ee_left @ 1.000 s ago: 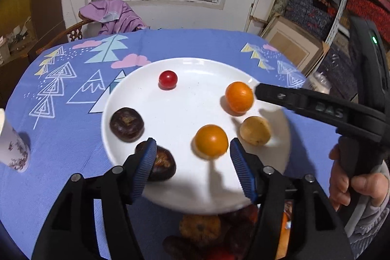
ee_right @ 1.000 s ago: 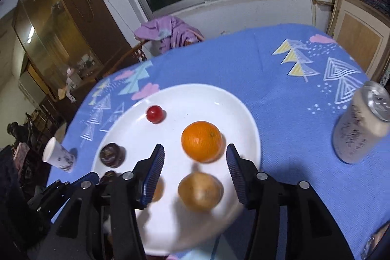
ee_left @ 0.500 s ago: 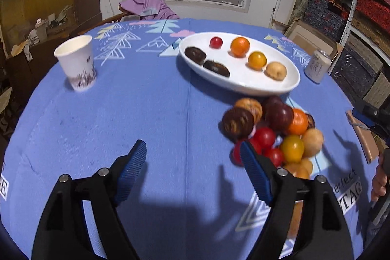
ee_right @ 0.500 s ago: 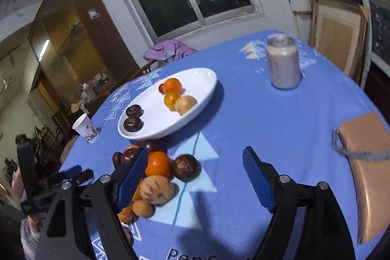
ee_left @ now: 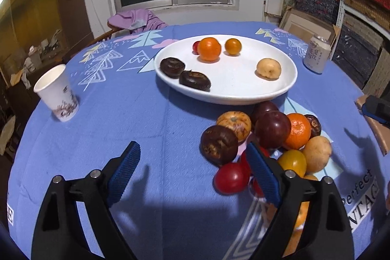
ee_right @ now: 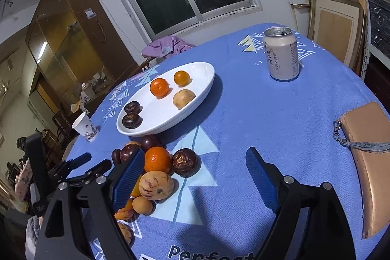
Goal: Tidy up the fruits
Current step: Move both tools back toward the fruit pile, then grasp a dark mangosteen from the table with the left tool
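Note:
A white plate [ee_left: 234, 94] [ee_right: 195, 99] on the blue tablecloth holds two dark fruits [ee_left: 195, 80], an orange [ee_left: 209, 49], a small orange fruit [ee_left: 233, 46], a red cherry tomato [ee_left: 195, 46] and a tan fruit [ee_left: 268, 68]. A pile of loose fruits [ee_left: 268, 138] [ee_right: 151, 169] lies on the cloth in front of the plate. My left gripper [ee_left: 195, 172] is open and empty, low over the cloth left of the pile. My right gripper [ee_right: 195, 177] is open and empty, just right of the pile.
A paper cup [ee_left: 57, 93] [ee_right: 85, 127] stands at the table's left. A drink can [ee_left: 316, 56] [ee_right: 281, 56] stands right of the plate. A tan pouch [ee_right: 368, 162] lies at the right edge. A chair with purple cloth [ee_left: 136, 20] is behind the table.
Both grippers drew back from above the plate to the near side of the table. In the last half second the left moved closer to the fruit pile. Both stayed open and empty.

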The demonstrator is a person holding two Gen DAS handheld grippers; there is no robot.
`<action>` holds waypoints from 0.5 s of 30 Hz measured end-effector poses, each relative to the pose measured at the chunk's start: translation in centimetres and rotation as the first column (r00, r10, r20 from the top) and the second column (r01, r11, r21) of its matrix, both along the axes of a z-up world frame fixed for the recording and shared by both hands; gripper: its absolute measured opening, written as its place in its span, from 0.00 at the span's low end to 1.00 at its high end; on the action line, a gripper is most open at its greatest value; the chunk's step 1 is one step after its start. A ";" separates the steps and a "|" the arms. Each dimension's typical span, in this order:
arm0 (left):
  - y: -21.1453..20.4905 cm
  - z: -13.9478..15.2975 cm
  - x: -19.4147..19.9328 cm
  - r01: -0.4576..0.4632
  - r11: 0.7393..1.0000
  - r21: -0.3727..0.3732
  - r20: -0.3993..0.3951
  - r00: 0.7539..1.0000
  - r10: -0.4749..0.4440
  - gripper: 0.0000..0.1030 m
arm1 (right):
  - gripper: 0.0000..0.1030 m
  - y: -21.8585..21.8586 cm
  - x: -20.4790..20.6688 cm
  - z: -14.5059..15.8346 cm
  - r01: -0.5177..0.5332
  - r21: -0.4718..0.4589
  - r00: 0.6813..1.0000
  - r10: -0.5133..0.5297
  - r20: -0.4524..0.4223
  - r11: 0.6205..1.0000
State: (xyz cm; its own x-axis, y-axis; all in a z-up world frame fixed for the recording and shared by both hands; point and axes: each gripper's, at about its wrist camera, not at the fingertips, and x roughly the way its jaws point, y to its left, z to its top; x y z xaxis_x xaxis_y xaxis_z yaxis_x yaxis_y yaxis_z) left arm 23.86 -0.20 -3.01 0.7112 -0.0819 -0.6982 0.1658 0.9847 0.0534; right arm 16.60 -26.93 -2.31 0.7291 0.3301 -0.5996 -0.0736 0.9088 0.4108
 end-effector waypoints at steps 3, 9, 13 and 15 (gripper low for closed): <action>-0.8 -0.9 0.9 0.002 0.999 0.048 -0.012 1.000 -0.001 0.85 | 0.83 0.0 0.0 0.0 -0.005 0.000 1.000 0.005 -0.001 1.000; 2.9 -1.0 0.9 -0.092 0.994 0.063 -0.003 0.996 0.093 0.90 | 0.84 0.1 0.0 0.1 -0.011 0.001 1.000 0.011 -0.001 1.000; 6.9 -1.1 0.2 -0.137 0.990 -0.034 -0.056 0.989 0.135 0.90 | 0.84 -0.1 0.0 0.0 -0.012 0.010 1.000 0.012 0.000 1.000; 8.3 -0.8 0.2 -0.156 0.984 -0.086 -0.067 0.986 0.150 0.90 | 0.84 -0.2 0.1 -0.1 -0.007 0.011 1.000 0.007 -0.004 1.000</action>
State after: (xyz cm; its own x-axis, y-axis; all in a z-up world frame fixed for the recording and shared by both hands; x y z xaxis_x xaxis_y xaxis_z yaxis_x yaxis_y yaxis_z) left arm 24.07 8.08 -3.85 0.6772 -0.0400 -0.7347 0.0129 0.9990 -0.0424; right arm 16.65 -27.17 -2.37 0.7241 0.3420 -0.5989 -0.0782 0.9035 0.4214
